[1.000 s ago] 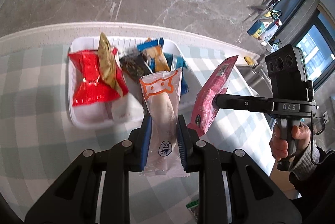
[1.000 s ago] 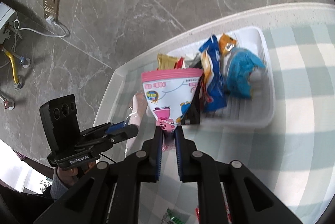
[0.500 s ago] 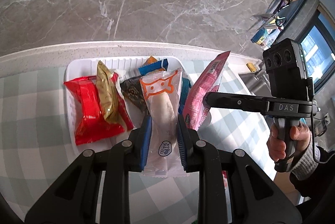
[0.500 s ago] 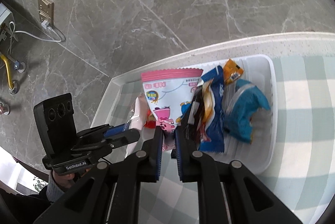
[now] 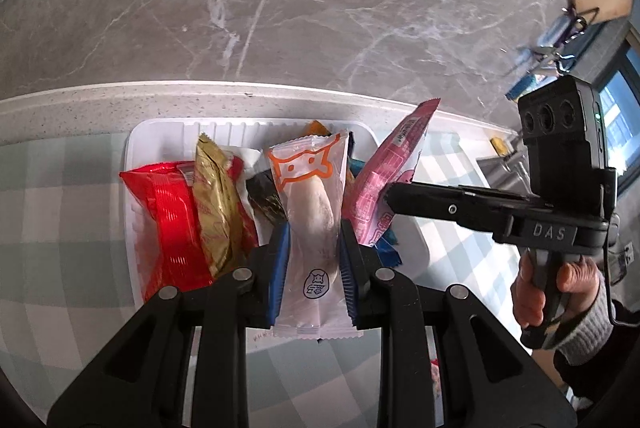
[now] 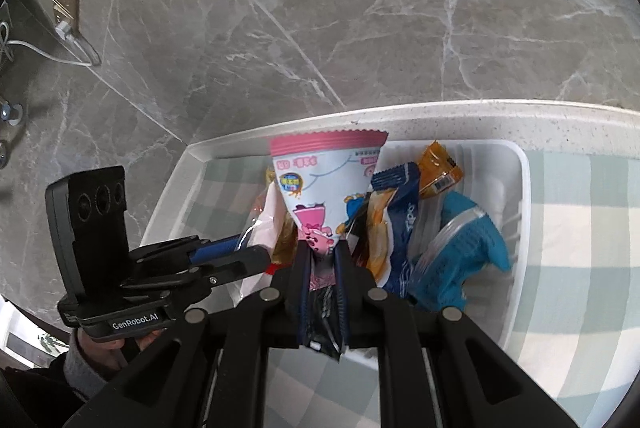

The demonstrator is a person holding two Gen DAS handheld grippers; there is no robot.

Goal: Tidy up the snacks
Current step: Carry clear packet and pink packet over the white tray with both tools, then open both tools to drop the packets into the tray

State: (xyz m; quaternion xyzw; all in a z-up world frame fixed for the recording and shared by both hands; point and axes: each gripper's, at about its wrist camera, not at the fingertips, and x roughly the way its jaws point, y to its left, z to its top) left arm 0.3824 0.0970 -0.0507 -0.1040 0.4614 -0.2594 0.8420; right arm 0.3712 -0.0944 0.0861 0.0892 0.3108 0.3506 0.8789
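Since a second ago, both my hands have carried their packets forward, so that the white tray (image 5: 134, 228) now lies directly beneath them rather than ahead.

Left wrist view: my left gripper (image 5: 314, 256) is closed on a white packet with an orange cat outline (image 5: 310, 204), the blue pads pressing its lower half on either side; the packet stands upright over the tray. In the tray to its left lie a red foil packet (image 5: 168, 220) and a gold packet (image 5: 214, 204) leaning against it, with a dark packet (image 5: 264, 202) just behind. At right, my right hand (image 5: 540, 292) grips the handle of the other tool.

Right wrist view: my right gripper (image 6: 324, 264) has its fingers (image 6: 303, 268) pinched on the narrow bottom of a pink-and-white cartoon packet (image 6: 320, 188); the jaws are just beginning to ease apart, the packet between them. The packet fans upward over the tray's left half. To its right, inside the tray, stand a navy packet (image 6: 400, 212), an orange packet (image 6: 438, 172) and a bright blue packet (image 6: 464, 244).

The tray rests on a pale green checked cloth (image 6: 580, 248) covering the desk (image 5: 80, 108), against a grey marble wall (image 6: 320, 8).
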